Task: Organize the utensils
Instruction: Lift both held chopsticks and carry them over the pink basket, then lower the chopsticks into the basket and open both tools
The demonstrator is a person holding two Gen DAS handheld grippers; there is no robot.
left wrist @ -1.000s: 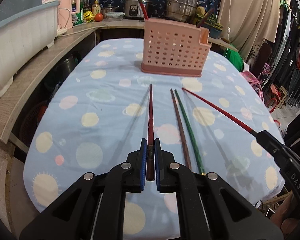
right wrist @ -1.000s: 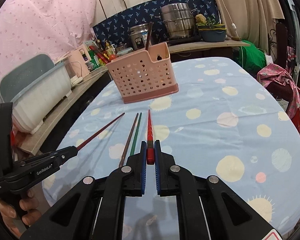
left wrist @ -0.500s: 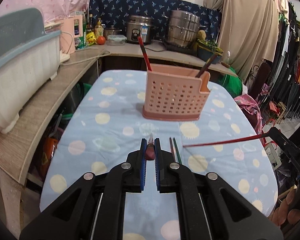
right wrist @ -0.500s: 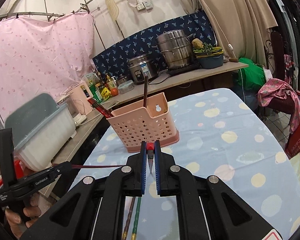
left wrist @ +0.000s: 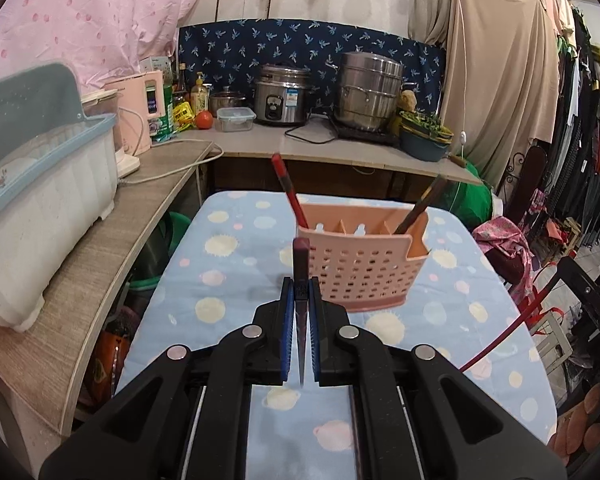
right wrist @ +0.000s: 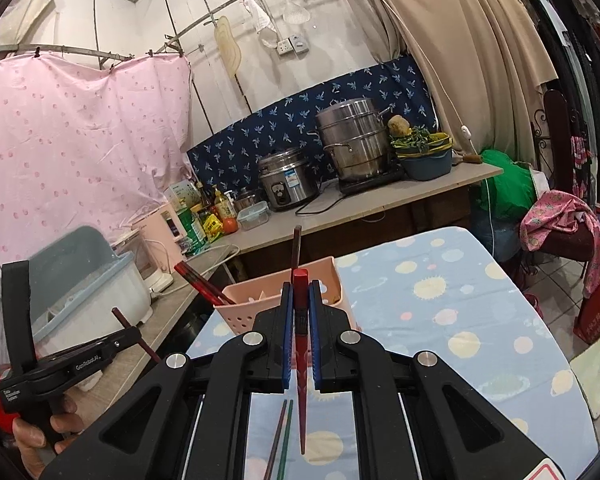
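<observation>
A pink perforated utensil holder [left wrist: 360, 260] stands on the spotted blue table, with a red chopstick [left wrist: 288, 188] and a brown chopstick [left wrist: 420, 206] leaning in it. My left gripper [left wrist: 301, 296] is shut on a dark red chopstick [left wrist: 301, 264], held upright in the air just before the holder. My right gripper [right wrist: 301, 312] is shut on a bright red chopstick [right wrist: 301, 360], tip pointing down, above the holder [right wrist: 240, 312]. A brown chopstick [right wrist: 275, 440] and a green chopstick [right wrist: 286, 436] lie on the table below it.
A white and blue dish rack [left wrist: 40, 200] sits on the wooden counter at the left. Pots, a rice cooker [left wrist: 282, 96] and bottles stand on the back counter. Clothes hang at the right. A chair with pink cloth [right wrist: 560, 220] stands beside the table.
Both grippers have lifted their chopsticks off the table, turned them from flat to upright, and moved nearer the holder.
</observation>
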